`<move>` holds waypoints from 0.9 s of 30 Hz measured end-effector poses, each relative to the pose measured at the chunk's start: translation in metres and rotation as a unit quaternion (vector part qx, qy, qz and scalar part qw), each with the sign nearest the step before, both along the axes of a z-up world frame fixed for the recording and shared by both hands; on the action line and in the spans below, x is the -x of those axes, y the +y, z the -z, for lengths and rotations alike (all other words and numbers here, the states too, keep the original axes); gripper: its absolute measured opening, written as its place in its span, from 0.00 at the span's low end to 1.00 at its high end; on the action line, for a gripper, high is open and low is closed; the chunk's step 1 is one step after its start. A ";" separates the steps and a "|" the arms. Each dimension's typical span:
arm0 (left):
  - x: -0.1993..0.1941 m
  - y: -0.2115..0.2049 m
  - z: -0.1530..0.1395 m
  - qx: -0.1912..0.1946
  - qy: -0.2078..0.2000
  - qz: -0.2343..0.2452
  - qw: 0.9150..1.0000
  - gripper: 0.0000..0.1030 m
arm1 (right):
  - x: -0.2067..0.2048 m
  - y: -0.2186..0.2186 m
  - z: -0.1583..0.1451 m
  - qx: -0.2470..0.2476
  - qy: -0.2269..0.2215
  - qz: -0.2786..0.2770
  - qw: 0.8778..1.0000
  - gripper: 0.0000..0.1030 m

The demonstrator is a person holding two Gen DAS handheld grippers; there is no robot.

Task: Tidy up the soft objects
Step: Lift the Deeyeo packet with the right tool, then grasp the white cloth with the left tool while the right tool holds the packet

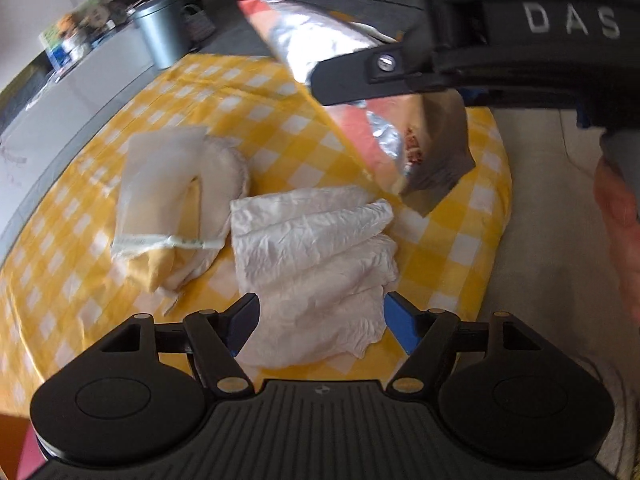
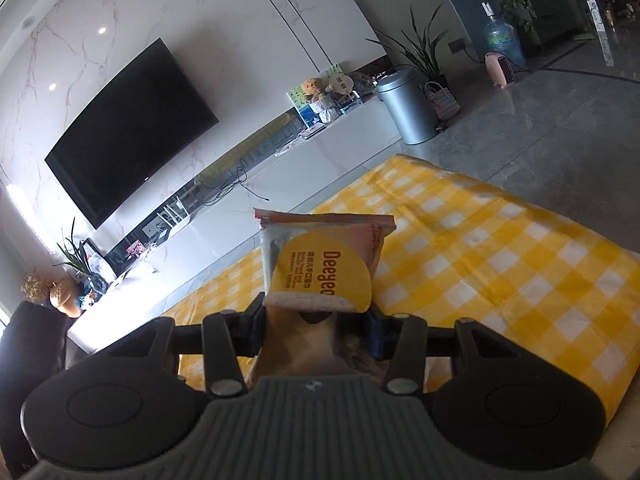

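A Deeyeo wipes pack is clamped in the right gripper; the left gripper is held open over crumpled white tissue on the yellow checked cloth.

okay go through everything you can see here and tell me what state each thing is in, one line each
left hand-held gripper: open, above the white cloth, holding nothing
right hand-held gripper: shut on the wipes pack
wipes pack: lifted off the mat, held up in the air
white cloth: crumpled, loosely folded, lying on the mat
cream and yellow cloth: folded, lying beside the white cloth
checked mat: spread flat on the floor
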State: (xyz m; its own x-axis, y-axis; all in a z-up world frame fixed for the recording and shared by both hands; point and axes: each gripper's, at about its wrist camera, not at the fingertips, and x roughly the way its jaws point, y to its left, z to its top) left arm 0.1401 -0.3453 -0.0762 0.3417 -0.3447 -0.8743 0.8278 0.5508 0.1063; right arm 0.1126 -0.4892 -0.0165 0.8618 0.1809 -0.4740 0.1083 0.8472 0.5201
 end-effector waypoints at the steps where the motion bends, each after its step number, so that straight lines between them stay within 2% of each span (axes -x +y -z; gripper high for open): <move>1: 0.001 -0.005 0.002 -0.014 -0.008 0.033 0.999 0.82 | 0.002 -0.002 0.000 -0.002 -0.001 0.001 1.000 0.46; 4: 0.003 -0.016 0.006 -0.047 -0.017 0.113 0.992 0.85 | 0.009 -0.008 0.000 0.000 -0.006 0.004 1.000 0.46; 6: 0.004 -0.021 0.012 -0.072 -0.011 0.170 0.983 0.85 | 0.012 -0.012 0.001 -0.007 -0.006 0.008 1.000 0.46; 10: 0.012 -0.031 0.029 -0.128 -0.039 0.281 0.950 0.85 | 0.012 -0.016 0.004 -0.005 -0.001 0.013 1.000 0.46; 12: 0.015 -0.034 0.040 -0.148 -0.050 0.317 0.935 0.86 | 0.011 -0.016 0.006 0.000 0.004 0.017 1.000 0.46; 14: 0.016 -0.039 0.056 -0.190 -0.052 0.347 0.917 0.86 | 0.012 -0.016 0.008 0.010 0.014 0.021 1.000 0.46; 16: 0.015 -0.045 0.071 -0.220 -0.065 0.365 0.903 0.86 | 0.011 -0.019 0.012 0.012 0.019 0.024 0.999 0.46; 18: 0.011 -0.050 0.081 -0.223 -0.072 0.369 0.899 0.87 | 0.010 -0.022 0.016 0.010 0.024 0.027 0.999 0.46; 20: 0.004 -0.055 0.085 -0.214 -0.067 0.365 0.903 0.99 | 0.008 -0.024 0.019 0.011 0.029 0.027 0.999 0.46; 22: -0.005 -0.060 0.088 -0.203 -0.060 0.357 0.910 1.00 | 0.005 -0.025 0.022 0.011 0.033 0.024 0.999 0.45; 24: -0.014 -0.062 0.093 -0.197 -0.056 0.355 0.912 1.00 | 0.003 -0.025 0.025 0.011 0.039 0.026 0.999 0.46; 27: -0.031 -0.063 0.094 -0.176 -0.012 0.355 0.918 1.00 | 0.003 -0.024 0.028 0.021 0.046 0.022 0.998 0.46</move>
